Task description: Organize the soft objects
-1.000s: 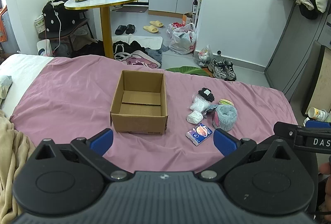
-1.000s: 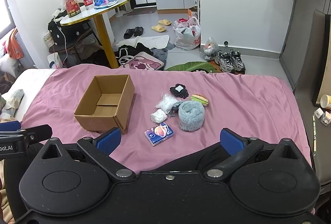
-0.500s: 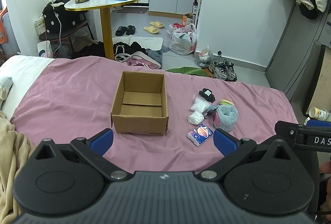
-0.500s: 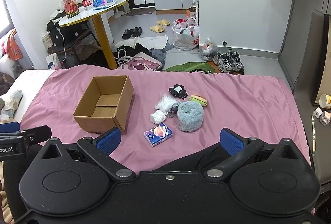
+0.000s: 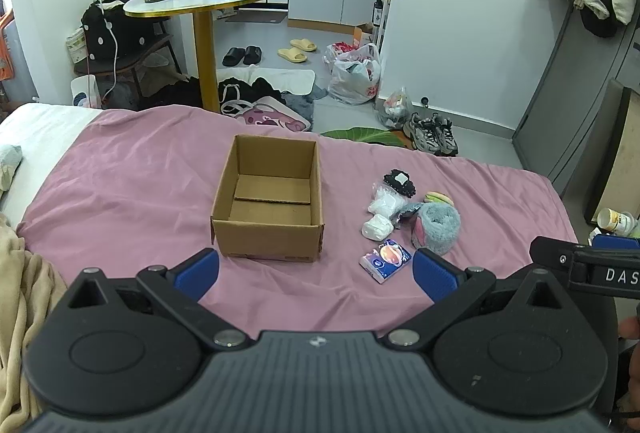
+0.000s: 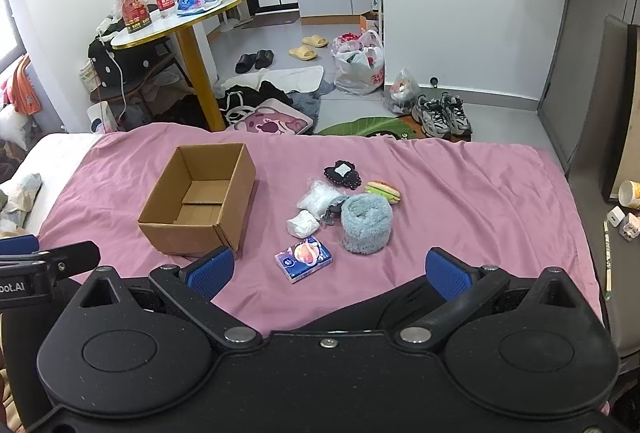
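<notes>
Soft objects are lying in a loose cluster on the pink bedspread (image 6: 460, 193), to the right of the cardboard box (image 6: 200, 201), whose opening is facing up and showing nothing inside. Nothing is being held: the left claw (image 5: 316, 271) and the right claw (image 6: 330, 269) are both being kept spread wide and hovering near the bed's near edge, well short of the pile.

Several risks are being judged from this layout. The fluffy grey roll (image 6: 366, 223) is touching a small dark item and lying just beside the white bundle (image 6: 303, 223) and the clear plastic bag (image 6: 320, 195), so a neighbour is likely being dragged along if the claw is lowered off-centre. The tissue pack (image 6: 303, 259) is lying flat, and bedspread fabric could be pinched with it. The burger-shaped toy (image 6: 383, 191) and the black item with a white tag (image 6: 342, 173) are lying farthest away, so the pile may be knocked while they are being reached for. The light box may be pushed along the bedspread if its wall is bumped during a drop.
</notes>
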